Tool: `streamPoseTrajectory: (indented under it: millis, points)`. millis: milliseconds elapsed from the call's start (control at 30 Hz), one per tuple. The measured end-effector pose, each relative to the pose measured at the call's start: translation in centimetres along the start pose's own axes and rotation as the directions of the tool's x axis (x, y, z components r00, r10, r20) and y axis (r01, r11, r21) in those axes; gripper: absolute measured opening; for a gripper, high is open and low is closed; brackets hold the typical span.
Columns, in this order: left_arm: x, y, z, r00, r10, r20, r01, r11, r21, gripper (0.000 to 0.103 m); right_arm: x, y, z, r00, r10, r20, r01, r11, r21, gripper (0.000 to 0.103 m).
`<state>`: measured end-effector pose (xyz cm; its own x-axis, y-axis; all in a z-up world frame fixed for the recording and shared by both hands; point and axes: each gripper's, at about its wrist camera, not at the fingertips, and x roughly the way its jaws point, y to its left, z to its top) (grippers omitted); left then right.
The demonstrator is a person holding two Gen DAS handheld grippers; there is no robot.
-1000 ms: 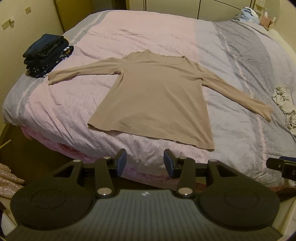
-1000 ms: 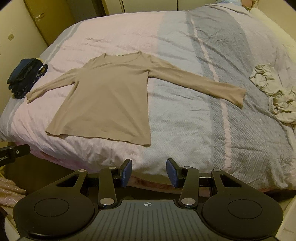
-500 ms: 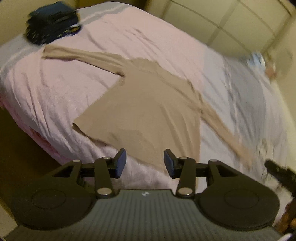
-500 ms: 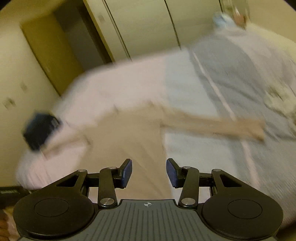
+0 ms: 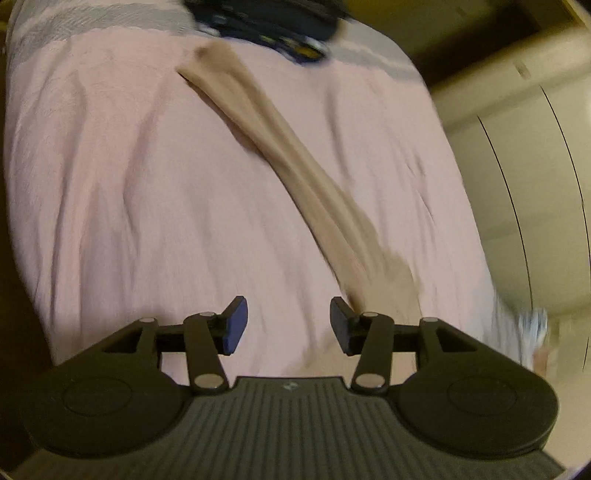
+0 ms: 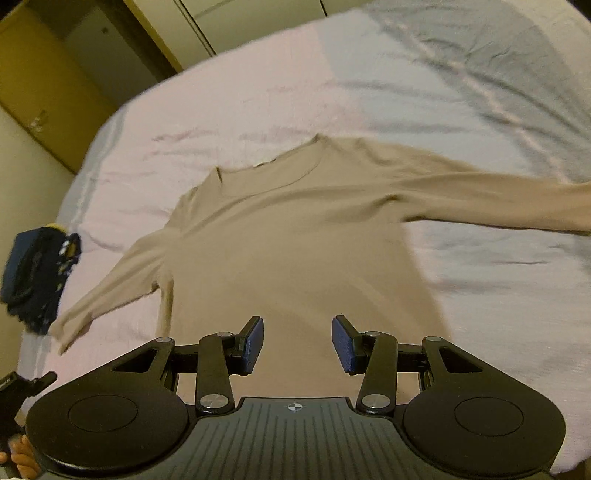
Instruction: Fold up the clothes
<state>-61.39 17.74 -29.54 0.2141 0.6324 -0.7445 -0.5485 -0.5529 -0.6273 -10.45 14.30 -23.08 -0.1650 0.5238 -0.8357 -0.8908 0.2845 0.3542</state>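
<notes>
The right sleeve (image 6: 517, 206) of the beige shirt (image 6: 295, 240) is cut off by the picture edge, so its cuff is not visible. The hem is hidden behind the right gripper (image 6: 297, 341). The dark folded clothes (image 5: 266, 22) are blurred and cropped at the top edge.

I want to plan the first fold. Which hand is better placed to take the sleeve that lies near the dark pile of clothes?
Left, probably. Its view looks along that sleeve, which starts just beside its opening, empty fingers. The right gripper hangs over the shirt body, farther from it.
</notes>
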Motion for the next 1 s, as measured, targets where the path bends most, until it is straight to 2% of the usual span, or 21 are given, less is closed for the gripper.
streamPoseTrajectory:
  millis: [100, 200, 333, 433, 533, 600, 633, 767, 833, 933, 1000]
  points:
    - [3.8, 2.7, 5.5, 0.999, 0.005, 0.052, -0.001, 0.996, -0.084, 0.044, 4.2, 3.0, 1.1, 1.0, -0.017, -0.011, 0.017, 1.0, -0.014, 0.045]
    - [7.0, 5.5, 9.7, 0.995, -0.008, 0.101, 0.028, 0.979, -0.204, 0.044, 8.2, 5.0, 1.7, 0.998, -0.066, -0.024, 0.065, 0.997, -0.041, 0.045]
    - [9.9, 8.5, 13.2, 0.984, -0.01, 0.18, 0.071, 0.94, -0.335, 0.044, 11.7, 5.8, 2.0, 0.99, -0.128, -0.054, 0.126, 0.991, -0.053, 0.045]
    - [11.2, 10.0, 15.1, 0.972, -0.02, 0.234, 0.109, 0.92, -0.375, 0.044, 13.9, 6.1, 2.1, 0.983, -0.168, -0.077, 0.164, 0.985, -0.057, 0.045]
    - [12.1, 10.5, 16.3, 0.963, -0.028, 0.267, 0.125, 0.926, -0.356, 0.044, 15.2, 6.3, 2.1, 0.978, -0.192, -0.086, 0.187, 0.98, -0.063, 0.045]
    - [12.3, 10.2, 16.5, 0.96, -0.03, 0.278, 0.123, 0.938, -0.323, 0.039, 15.9, 6.3, 2.1, 0.975, -0.205, -0.09, 0.199, 0.978, -0.07, 0.045]
    - [12.4, 10.1, 16.5, 0.959, -0.029, 0.282, 0.119, 0.944, -0.307, 0.035, 16.2, 6.3, 2.1, 0.973, -0.21, -0.09, 0.204, 0.976, -0.078, 0.045]
    - [12.3, 10.0, 16.3, 0.955, -0.006, 0.298, 0.091, 0.958, -0.272, 0.006, 17.0, 6.2, 2.2, 0.969, -0.229, -0.087, 0.22, 0.97, -0.103, 0.045]
    - [12.4, 9.8, 16.2, 0.951, 0.012, 0.308, 0.069, 0.965, -0.252, 0.0, 17.2, 5.9, 2.3, 0.969, -0.233, -0.079, 0.223, 0.968, -0.112, 0.045]
    - [11.6, 6.7, 15.9, 0.938, 0.021, 0.346, 0.01, 0.996, -0.09, 0.0, 17.3, 5.2, 2.7, 0.97, -0.236, -0.064, 0.227, 0.966, -0.124, 0.045]
    - [10.9, 3.4, 15.3, 0.931, -0.022, 0.365, 0.001, 0.998, 0.058, 0.0, 17.0, 4.4, 3.0, 0.97, -0.237, -0.052, 0.23, 0.966, -0.119, 0.045]
